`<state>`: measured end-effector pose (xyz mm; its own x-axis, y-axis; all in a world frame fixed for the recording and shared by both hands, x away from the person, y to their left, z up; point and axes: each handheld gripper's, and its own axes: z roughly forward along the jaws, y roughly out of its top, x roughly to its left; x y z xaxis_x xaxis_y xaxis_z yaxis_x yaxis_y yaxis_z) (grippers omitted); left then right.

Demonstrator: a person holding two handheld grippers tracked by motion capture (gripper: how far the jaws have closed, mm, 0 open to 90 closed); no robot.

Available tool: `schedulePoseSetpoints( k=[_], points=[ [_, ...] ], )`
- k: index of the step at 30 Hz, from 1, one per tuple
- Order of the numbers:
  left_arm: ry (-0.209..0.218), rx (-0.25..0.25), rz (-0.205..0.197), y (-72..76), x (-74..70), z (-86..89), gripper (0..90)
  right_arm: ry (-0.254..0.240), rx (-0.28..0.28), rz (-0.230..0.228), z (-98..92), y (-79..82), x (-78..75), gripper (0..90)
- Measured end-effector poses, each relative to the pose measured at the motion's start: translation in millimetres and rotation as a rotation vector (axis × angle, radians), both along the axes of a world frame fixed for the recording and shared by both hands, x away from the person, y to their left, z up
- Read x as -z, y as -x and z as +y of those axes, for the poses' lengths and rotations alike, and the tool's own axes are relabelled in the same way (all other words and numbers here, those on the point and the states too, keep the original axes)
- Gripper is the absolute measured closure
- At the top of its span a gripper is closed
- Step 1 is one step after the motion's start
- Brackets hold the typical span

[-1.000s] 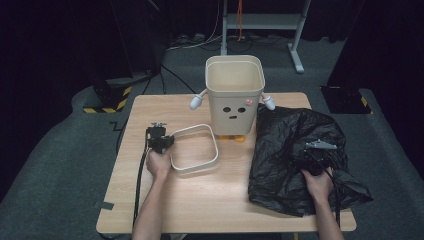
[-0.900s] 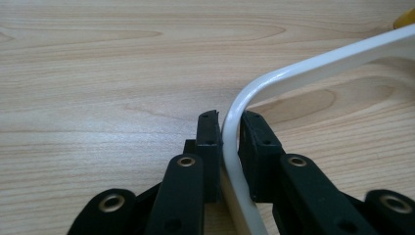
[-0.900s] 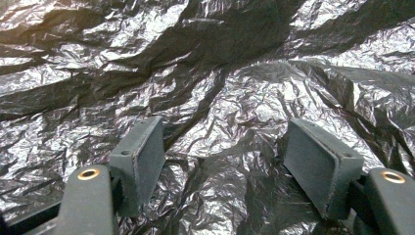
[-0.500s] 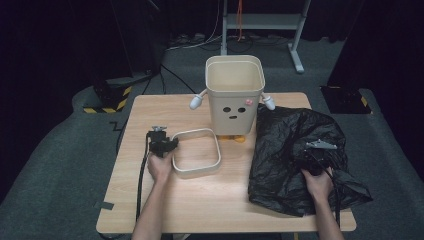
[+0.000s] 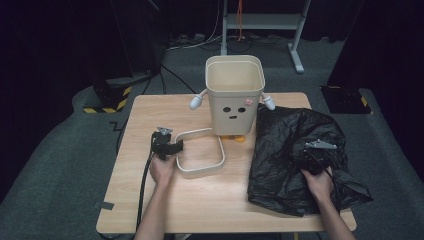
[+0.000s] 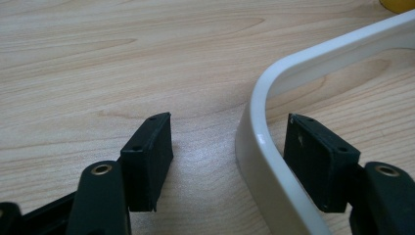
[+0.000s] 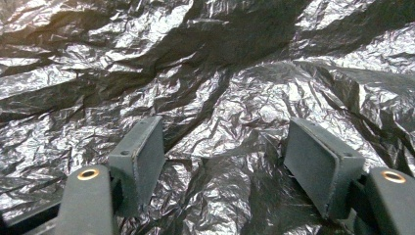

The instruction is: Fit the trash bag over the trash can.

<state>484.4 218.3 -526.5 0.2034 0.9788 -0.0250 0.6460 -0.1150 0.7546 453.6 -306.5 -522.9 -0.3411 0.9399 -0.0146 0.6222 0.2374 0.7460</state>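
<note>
The bin (image 5: 234, 95) stands upright at 12 o'clock on the worktop (image 5: 150, 210). The ring frame (image 5: 201, 153) lies flat at 7 o'clock of the bin, just beside it. The plastic bag (image 5: 295, 155) lies spread at 3 o'clock, beside the bin.

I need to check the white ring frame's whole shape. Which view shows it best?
The high view: the whole white ring frame lies flat on the table. The left gripper view gives one curved corner; the right gripper view faces the black bag.
</note>
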Motion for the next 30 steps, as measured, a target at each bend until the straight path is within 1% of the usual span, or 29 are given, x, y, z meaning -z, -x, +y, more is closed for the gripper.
schedulePoseSetpoints(
  k=[3,4,5,6,10,14,16,18,21,23,25,26,27,30],
  points=[
    [-0.004,-0.001,0.001,0.2,0.0,-0.5,34.6,0.003,0.004,0.007,0.1,-0.7,0.2,24.9],
    [-0.006,-0.001,0.0,0.2,0.0,-0.5,34.6,0.005,0.01,0.008,0.0,-0.9,0.2,22.5],
    [-0.005,-0.002,0.0,0.2,0.0,-0.7,34.6,0.005,0.03,0.012,0.2,-1.2,0.5,19.9],
    [-0.006,-0.002,0.0,0.2,0.0,-0.8,34.6,0.004,0.039,0.014,0.1,-1.3,0.6,19.7],
    [-0.006,-0.002,0.0,0.2,0.0,-0.7,34.6,0.006,0.038,0.012,0.0,-1.0,0.6,19.6],
    [-0.007,-0.001,0.001,0.4,0.1,-0.8,34.3,0.003,0.04,0.029,0.2,-0.3,-0.7,19.3],
    [-0.011,0.003,0.005,0.9,0.0,-1.2,33.9,-0.015,0.041,0.042,0.0,-1.1,-2.0,19.7],
    [-0.012,0.005,0.004,1.0,0.0,-1.1,33.6,-0.054,0.038,0.054,0.0,-2.4,-4.2,20.1],
    [-0.01,0.003,0.003,0.8,0.1,-1.3,33.7,-0.072,0.029,0.037,2.8,-3.6,-11.7,20.6],
    [-0.01,0.003,0.003,0.9,0.1,-1.3,33.7,-0.079,0.018,0.013,4.8,-4.2,-17.8,21.2],
    [-0.012,0.004,0.004,0.9,0.0,-1.2,33.7,-0.08,0.011,0.009,6.5,-7.0,-23.6,20.7],
    [-0.011,0.004,0.004,0.9,0.0,-1.2,33.6,-0.09,0.01,0.006,7.1,-8.4,-26.6,20.4],
    [-0.011,0.004,0.005,1.0,0.0,-1.2,33.6,-0.097,0.007,-0.009,7.0,-9.9,-29.2,20.4],
    [-0.01,0.004,0.003,0.9,0.1,-1.3,33.5,-0.134,0.013,-0.019,8.4,-15.0,-36.8,18.6]
  ],
)
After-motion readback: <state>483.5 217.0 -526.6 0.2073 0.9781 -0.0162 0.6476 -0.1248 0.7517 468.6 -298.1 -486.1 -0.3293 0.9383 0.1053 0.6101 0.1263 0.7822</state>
